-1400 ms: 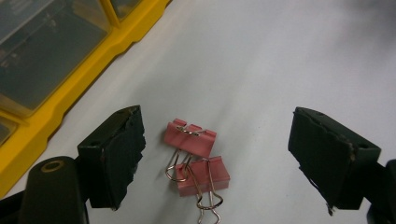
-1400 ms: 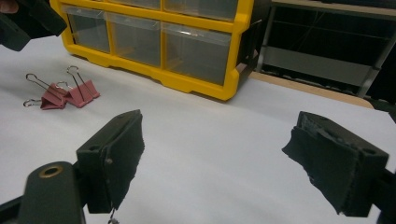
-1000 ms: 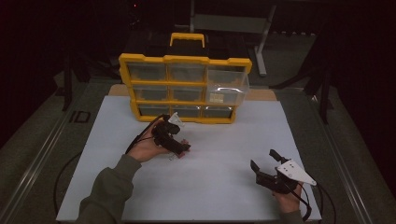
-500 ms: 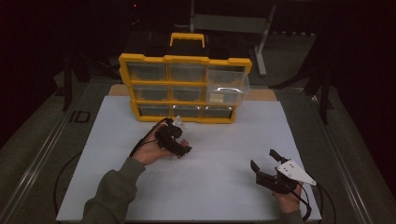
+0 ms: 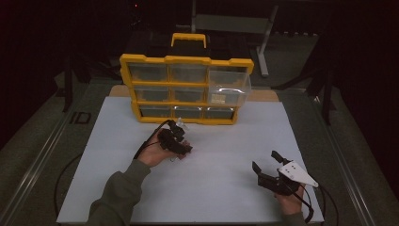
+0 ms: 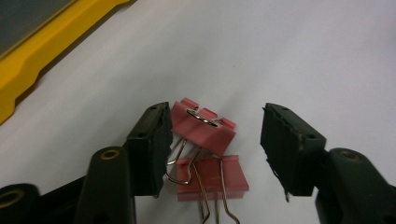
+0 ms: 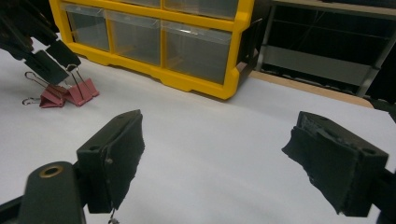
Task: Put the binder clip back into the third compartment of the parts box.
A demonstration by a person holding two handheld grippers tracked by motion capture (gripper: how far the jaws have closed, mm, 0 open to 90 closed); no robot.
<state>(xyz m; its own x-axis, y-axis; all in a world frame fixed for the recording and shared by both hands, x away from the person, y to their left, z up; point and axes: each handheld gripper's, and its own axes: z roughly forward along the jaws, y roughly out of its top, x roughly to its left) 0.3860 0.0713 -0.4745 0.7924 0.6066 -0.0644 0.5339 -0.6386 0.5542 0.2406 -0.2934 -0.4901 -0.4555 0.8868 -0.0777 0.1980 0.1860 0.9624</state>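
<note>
One marking was legible: the letters "ID" on the dark table edge [image 5: 81, 117], well to the left of the left gripper's fingers [image 5: 181, 147]. No other text could be read.

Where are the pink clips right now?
The two pink binder clips lie on the white table, between the left gripper jaws, just in front of the yellow drawer cabinet.

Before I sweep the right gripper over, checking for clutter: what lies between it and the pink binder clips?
Bare white table top; right gripper view shows nothing between right gripper and pink binder clips.
</note>
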